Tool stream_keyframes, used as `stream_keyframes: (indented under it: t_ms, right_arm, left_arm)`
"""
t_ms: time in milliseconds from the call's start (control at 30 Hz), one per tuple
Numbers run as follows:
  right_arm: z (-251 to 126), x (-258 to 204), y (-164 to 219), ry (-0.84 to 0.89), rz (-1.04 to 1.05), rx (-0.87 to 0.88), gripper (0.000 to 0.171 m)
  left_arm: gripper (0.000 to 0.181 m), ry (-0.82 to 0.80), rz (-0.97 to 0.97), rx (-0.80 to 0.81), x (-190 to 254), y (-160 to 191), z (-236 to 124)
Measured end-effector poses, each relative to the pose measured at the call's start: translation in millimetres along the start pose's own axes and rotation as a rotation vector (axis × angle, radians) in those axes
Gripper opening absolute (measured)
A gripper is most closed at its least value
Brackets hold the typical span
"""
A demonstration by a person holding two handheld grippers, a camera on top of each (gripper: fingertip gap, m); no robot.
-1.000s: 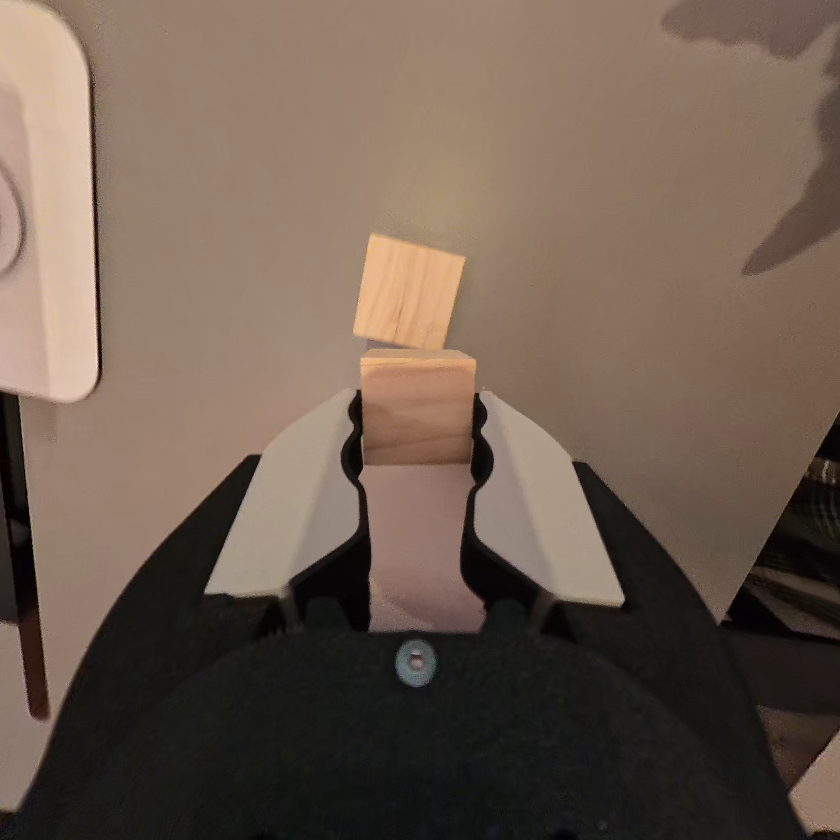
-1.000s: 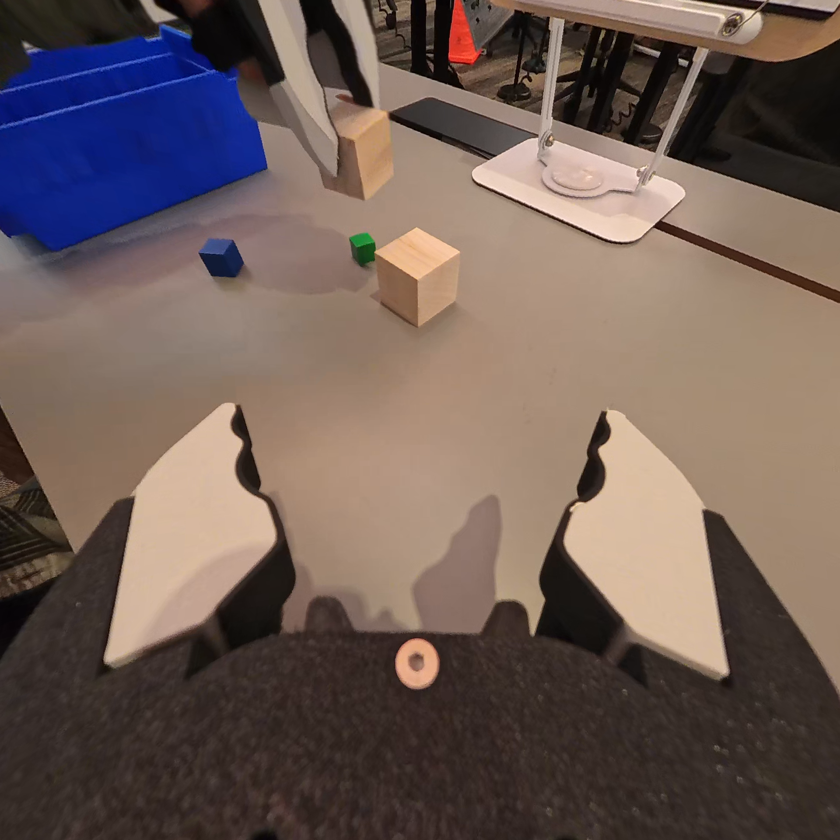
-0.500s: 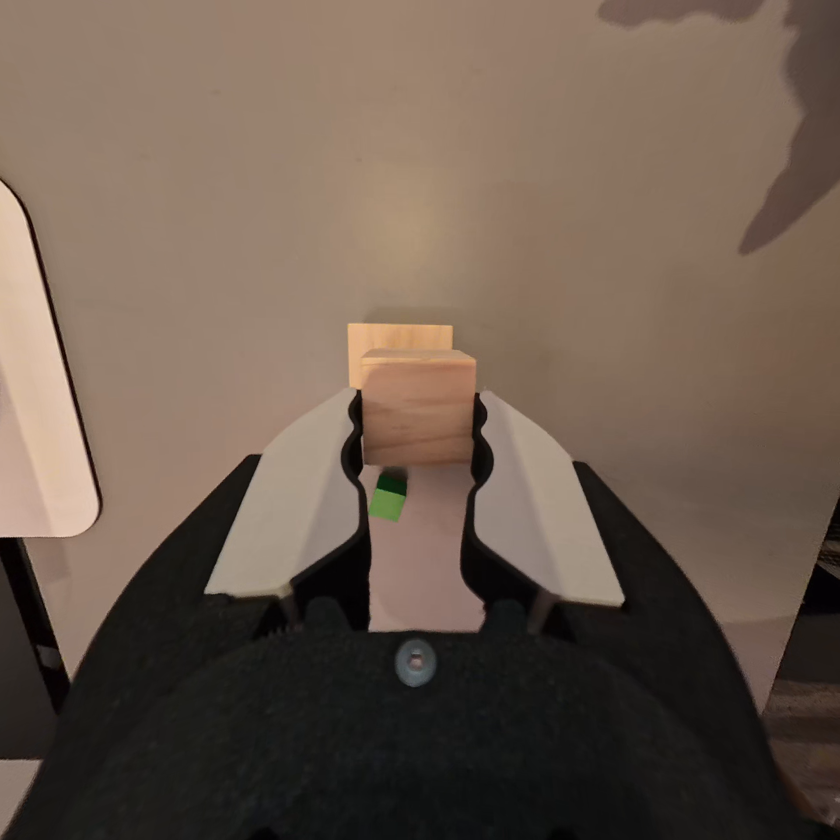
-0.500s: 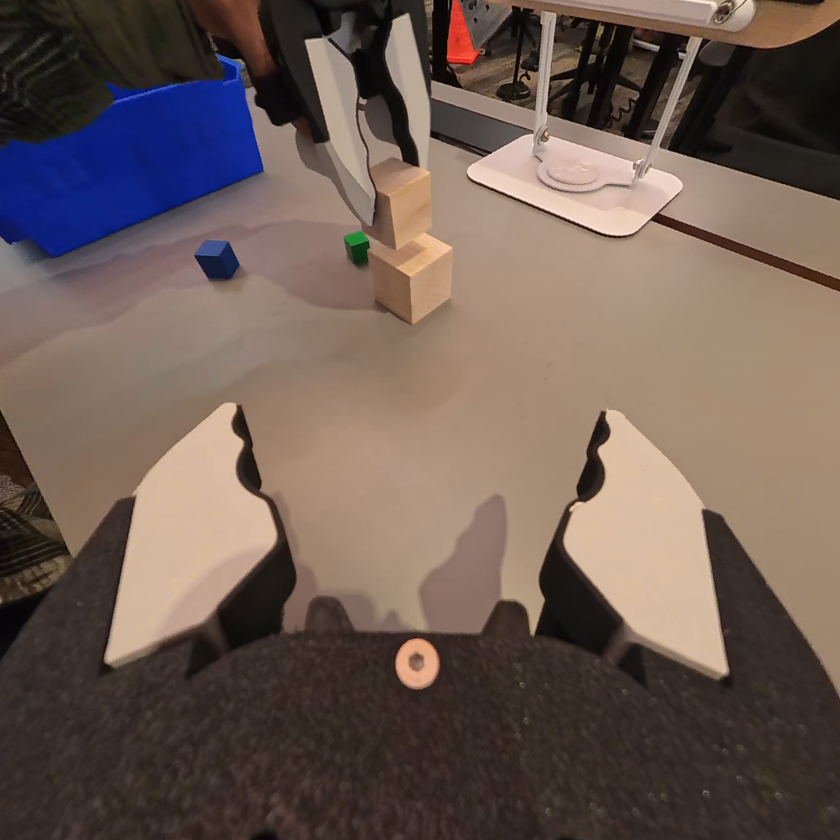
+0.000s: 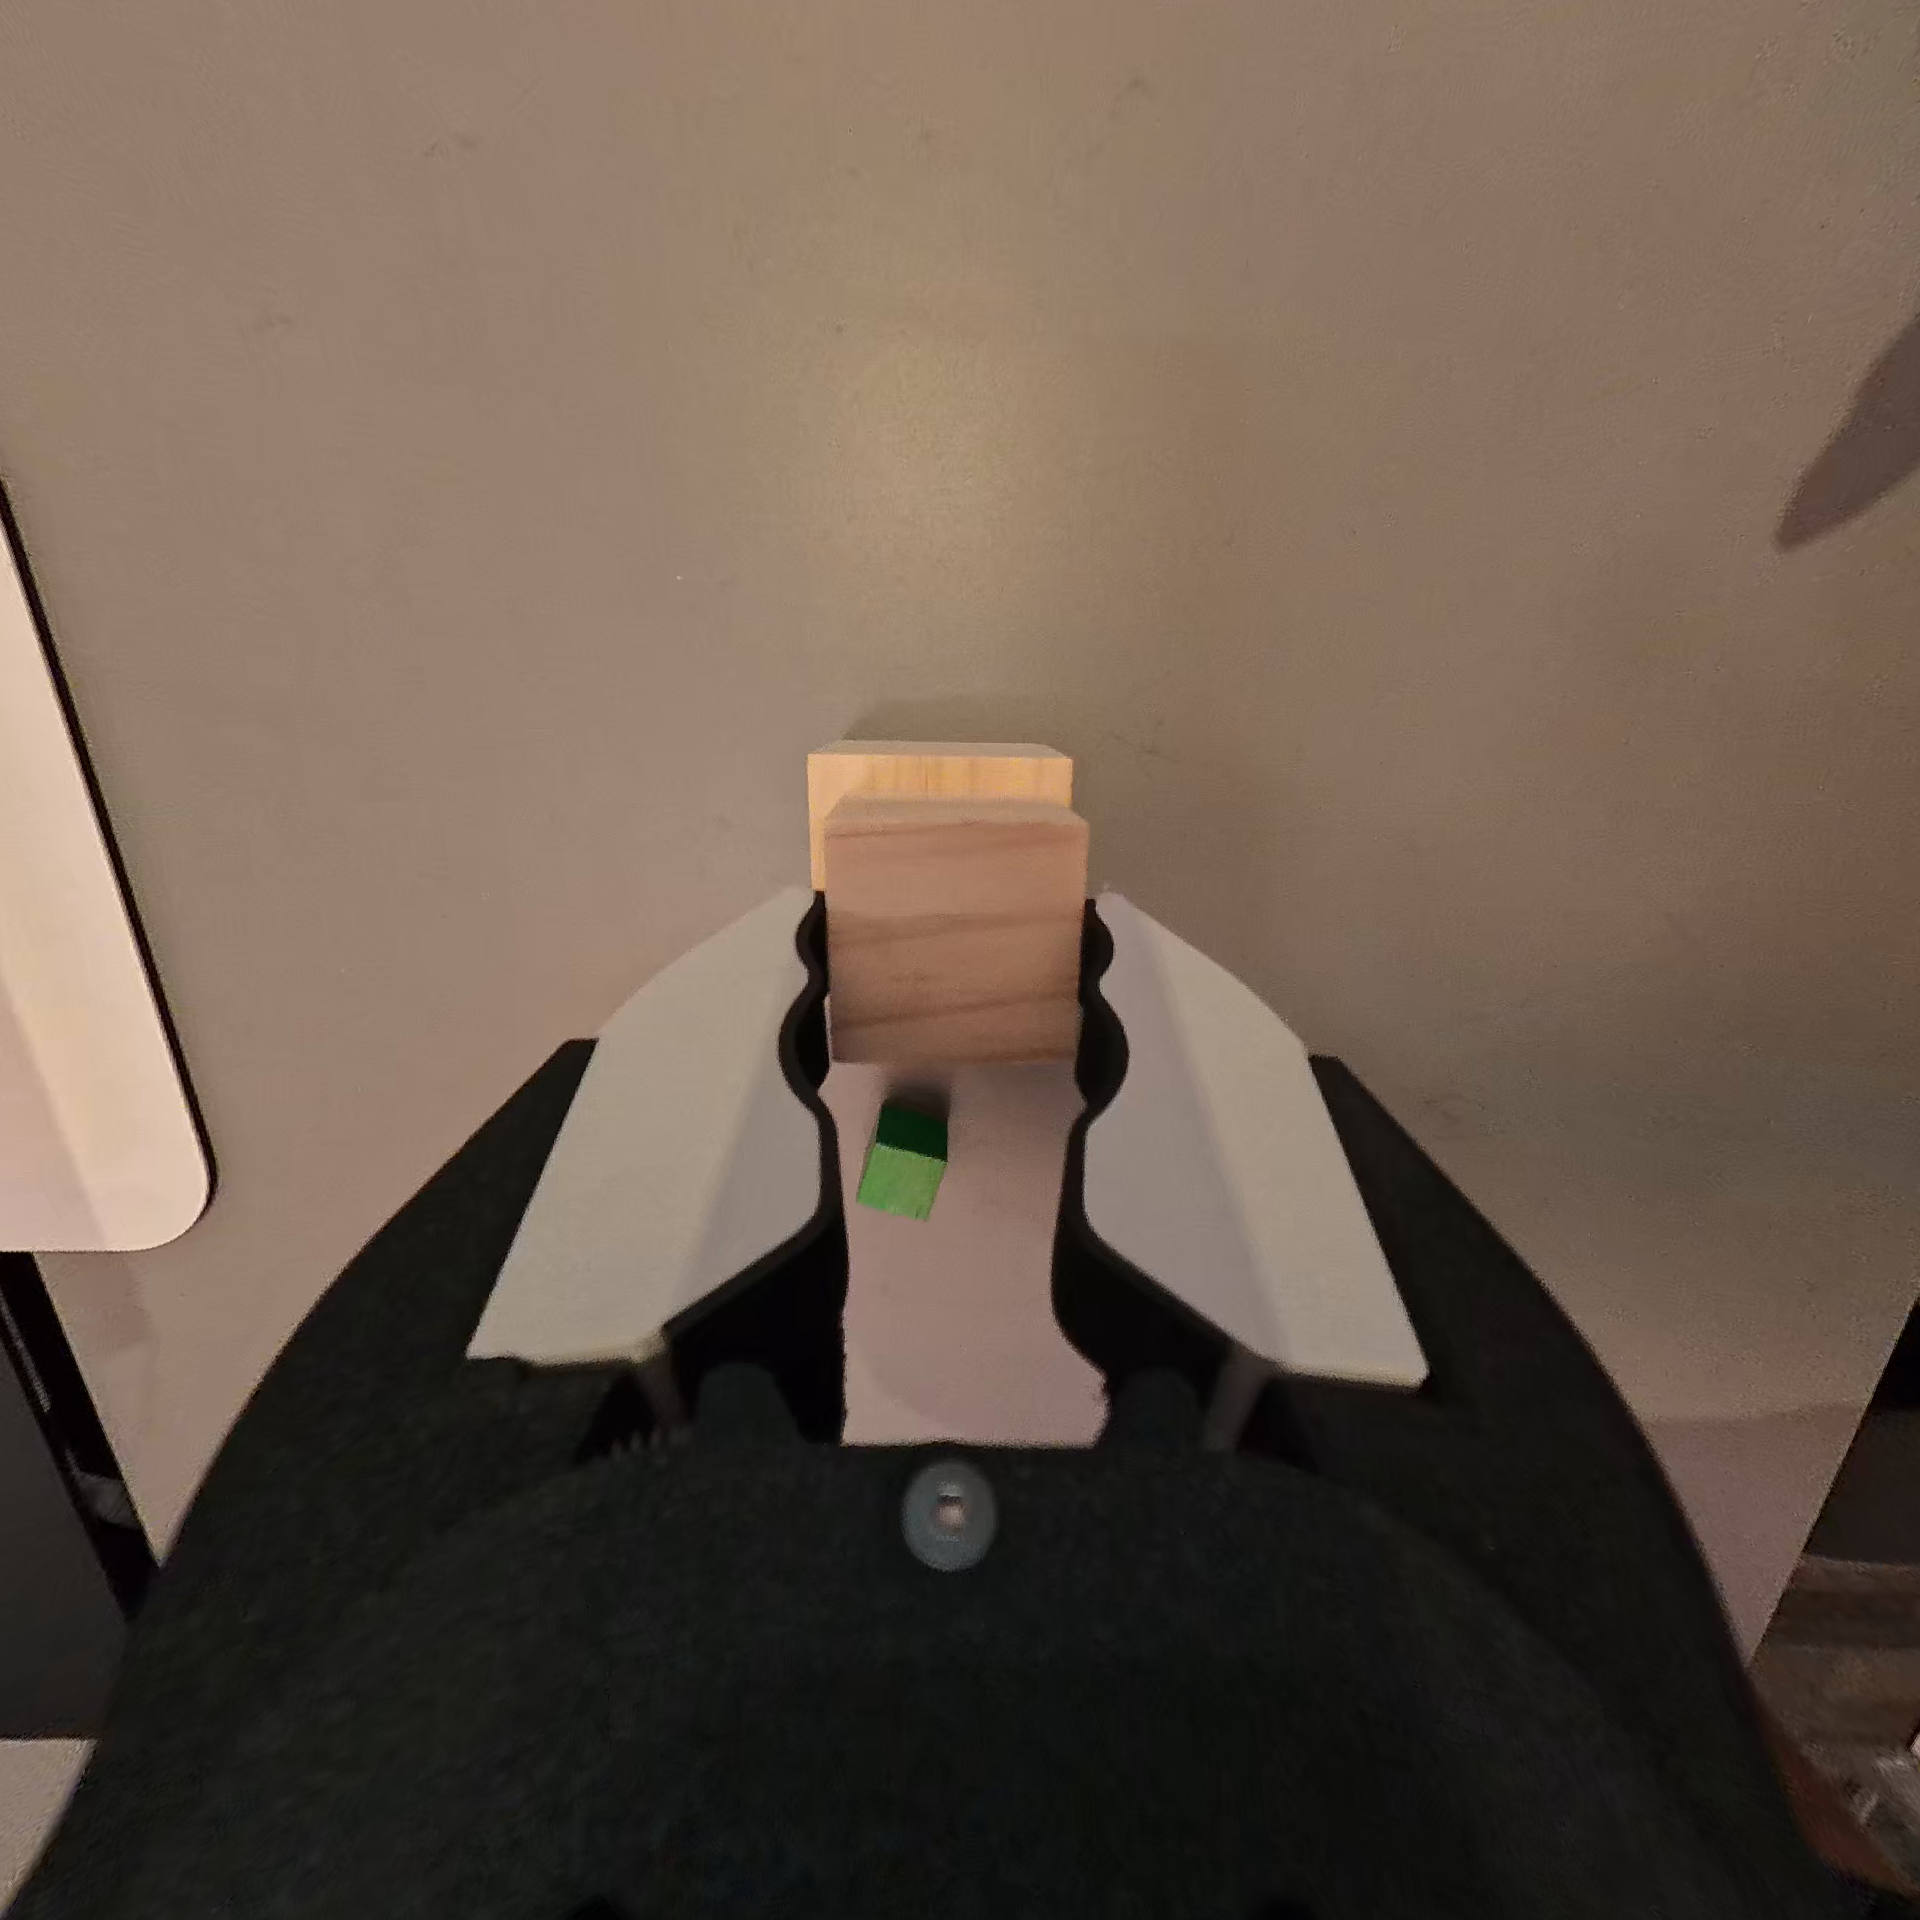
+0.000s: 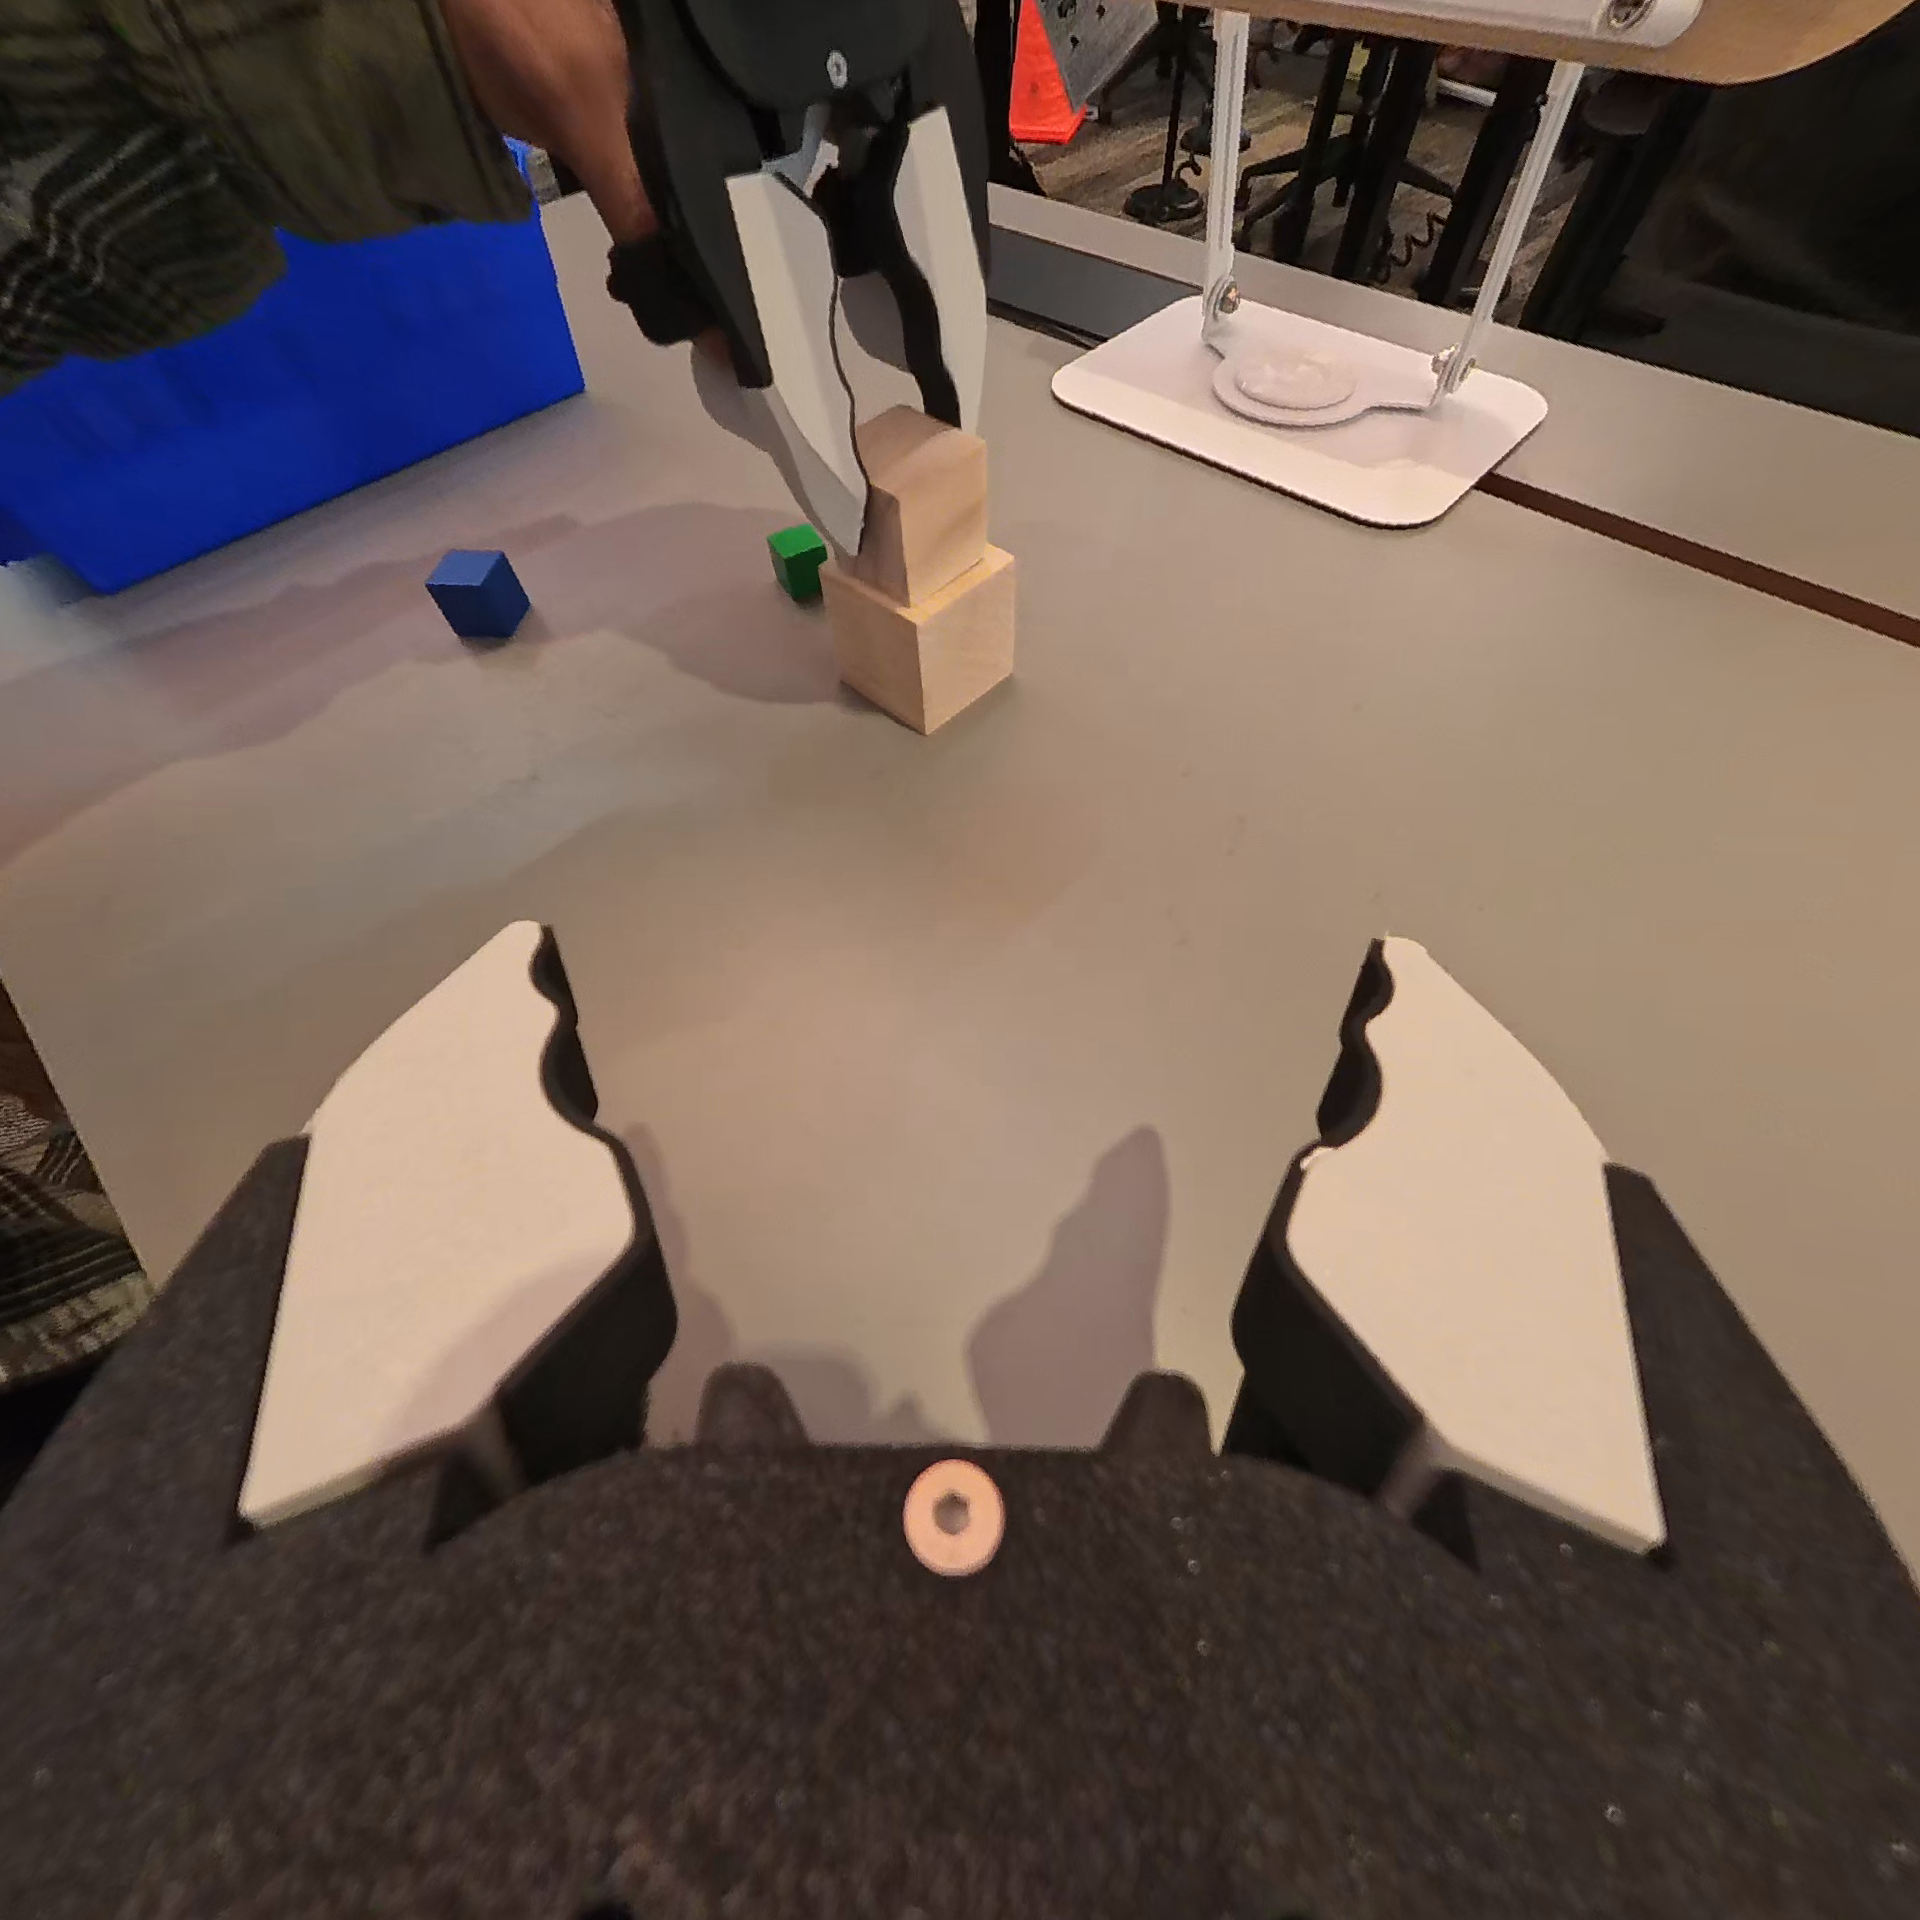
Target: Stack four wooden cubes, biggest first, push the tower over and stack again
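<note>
My left gripper point(image 5: 954, 935) is shut on a plain wooden cube point(image 5: 954, 935), the second biggest. In the right wrist view this cube point(image 6: 935, 499) rests on the biggest plain wooden cube point(image 6: 935, 655), with the left gripper point(image 6: 914, 468) pointing down on it. The biggest cube point(image 5: 935, 774) peeks out behind the held one. A small green cube point(image 5: 902, 1162) lies on the table beside the stack, also seen in the right wrist view point(image 6: 796, 559). A blue cube point(image 6: 478, 592) lies further left. My right gripper point(image 6: 956, 1049) is open and empty, low over the grey table, well short of the stack.
A blue plastic bin point(image 6: 291, 384) stands at the back left. A white stand base point(image 6: 1299, 416) sits at the back right, also at the left edge of the left wrist view point(image 5: 83, 935). A person's arm point(image 6: 561, 114) holds the left gripper. The table's left edge point(image 6: 62, 1122) is near. My right fingertips sit around 20 cm from my left ones.
My left gripper has carried the smaller wooden cube down and over onto the biggest cube, where it now rests. My right gripper has stayed still and open.
</note>
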State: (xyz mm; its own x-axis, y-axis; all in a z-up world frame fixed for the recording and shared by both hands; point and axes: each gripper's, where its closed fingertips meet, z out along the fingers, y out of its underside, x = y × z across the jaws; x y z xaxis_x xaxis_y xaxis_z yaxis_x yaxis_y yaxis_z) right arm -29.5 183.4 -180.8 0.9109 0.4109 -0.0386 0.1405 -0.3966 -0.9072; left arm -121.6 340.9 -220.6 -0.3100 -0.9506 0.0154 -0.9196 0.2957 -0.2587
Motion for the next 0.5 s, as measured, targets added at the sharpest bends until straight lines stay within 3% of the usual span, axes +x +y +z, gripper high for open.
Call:
stream_keyframes:
  t_ms: [500]
  right_arm:
    - [2.0,-2.6,0.4,-0.001,-0.005,-0.006,0.136]
  left_arm:
    - [0.048,0.012,-0.033,0.044,0.3,-1.1,0.6]
